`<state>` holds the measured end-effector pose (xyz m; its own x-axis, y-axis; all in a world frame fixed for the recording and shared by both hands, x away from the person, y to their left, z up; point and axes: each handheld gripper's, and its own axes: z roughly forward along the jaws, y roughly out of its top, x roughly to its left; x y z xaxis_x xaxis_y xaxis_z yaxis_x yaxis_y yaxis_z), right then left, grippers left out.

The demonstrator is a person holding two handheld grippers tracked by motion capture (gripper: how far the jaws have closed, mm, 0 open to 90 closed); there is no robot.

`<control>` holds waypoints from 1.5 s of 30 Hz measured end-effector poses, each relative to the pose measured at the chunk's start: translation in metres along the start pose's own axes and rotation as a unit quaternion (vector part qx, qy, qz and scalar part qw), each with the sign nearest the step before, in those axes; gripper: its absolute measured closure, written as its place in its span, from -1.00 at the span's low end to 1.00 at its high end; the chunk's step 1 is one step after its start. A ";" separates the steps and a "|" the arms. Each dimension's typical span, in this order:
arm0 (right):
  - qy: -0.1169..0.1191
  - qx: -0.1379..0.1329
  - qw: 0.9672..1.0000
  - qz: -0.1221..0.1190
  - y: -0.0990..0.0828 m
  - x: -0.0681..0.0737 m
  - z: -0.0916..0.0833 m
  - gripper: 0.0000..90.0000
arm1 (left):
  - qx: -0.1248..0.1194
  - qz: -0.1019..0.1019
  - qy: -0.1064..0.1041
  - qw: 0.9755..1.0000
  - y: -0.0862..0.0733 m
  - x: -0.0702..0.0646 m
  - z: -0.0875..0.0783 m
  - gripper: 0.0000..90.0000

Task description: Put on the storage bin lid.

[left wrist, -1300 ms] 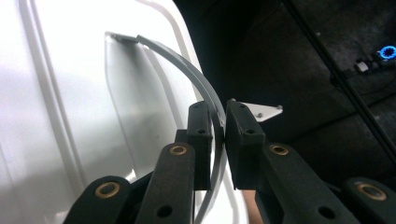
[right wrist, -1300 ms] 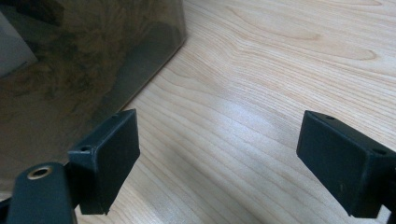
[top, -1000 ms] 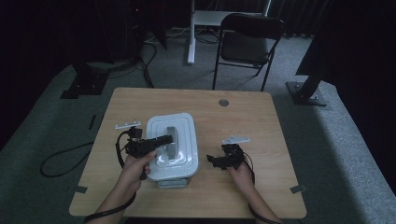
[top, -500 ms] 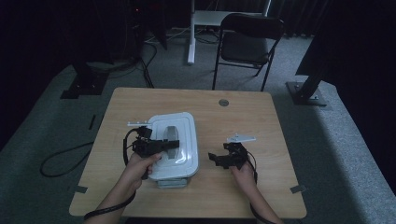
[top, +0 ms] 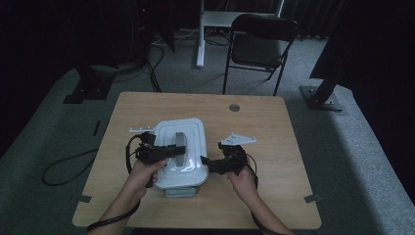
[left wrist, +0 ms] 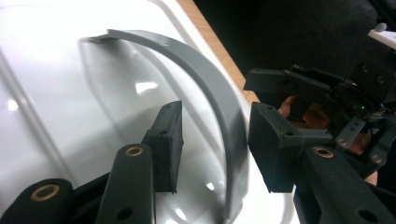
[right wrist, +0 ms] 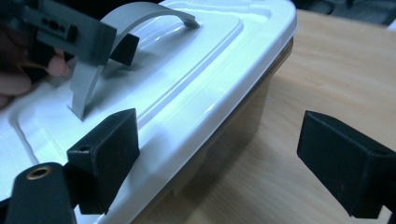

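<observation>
White lidded box [top: 180,152] at the table's [top: 274,127] middle, its grey arched handle [left wrist: 205,88] between my left claw's [top: 172,150] parted jaws, just been opening, pads off it, my right claw [top: 208,164] spread wide beside the box's right edge, gripping nothing.

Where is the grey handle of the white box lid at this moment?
In the high view the grey handle arches over the middle of the white lid, left of the table's centre. In the left gripper view it stands between the left gripper's open jaws, untouched.
</observation>
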<state>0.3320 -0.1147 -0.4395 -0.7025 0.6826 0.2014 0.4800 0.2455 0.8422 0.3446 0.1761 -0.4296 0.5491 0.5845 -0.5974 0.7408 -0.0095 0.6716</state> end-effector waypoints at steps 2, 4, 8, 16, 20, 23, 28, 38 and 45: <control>0.000 -0.001 1.000 0.006 -0.001 -0.003 -0.001 -0.73 | 0.001 0.004 0.004 1.000 0.001 0.000 0.000 0.19; 0.007 0.000 1.000 0.009 -0.003 -0.004 -0.002 -0.73 | 0.002 0.006 0.004 1.000 0.001 0.000 0.000 0.19; 0.032 0.032 0.999 -0.003 -0.010 0.003 0.008 -0.77 | 0.012 0.015 0.008 1.000 0.001 -0.001 0.002 0.14; 0.054 -0.025 0.998 0.009 -0.023 0.006 0.005 -0.77 | -0.029 0.015 -0.019 0.999 -0.001 0.004 -0.010 0.02; 0.027 -0.061 0.997 -0.025 -0.013 0.013 -0.012 -0.77 | -0.039 0.053 0.005 0.998 0.002 -0.007 -0.017 -0.12; 0.005 -0.085 0.996 -0.030 -0.006 0.012 -0.025 -0.77 | -0.039 0.094 0.044 0.994 0.002 -0.018 -0.022 -0.38; -0.023 -0.091 0.995 -0.027 -0.001 0.001 -0.036 -0.77 | -0.036 0.144 0.102 0.984 0.000 -0.027 -0.027 -0.81; -0.061 -0.077 0.995 0.002 -0.012 -0.029 -0.052 -0.77 | -0.066 0.189 0.135 0.970 -0.010 -0.025 -0.041 -0.99; -0.083 -0.068 0.994 0.013 -0.023 -0.043 -0.057 -0.77 | -0.088 0.179 0.139 0.970 -0.017 -0.014 -0.054 -0.99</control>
<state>0.3212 -0.1889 -0.4387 -0.5892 0.7944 0.1477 0.4133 0.1392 0.8999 0.3037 0.2121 -0.4089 0.6142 0.7665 -0.1876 0.4311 -0.1268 0.8933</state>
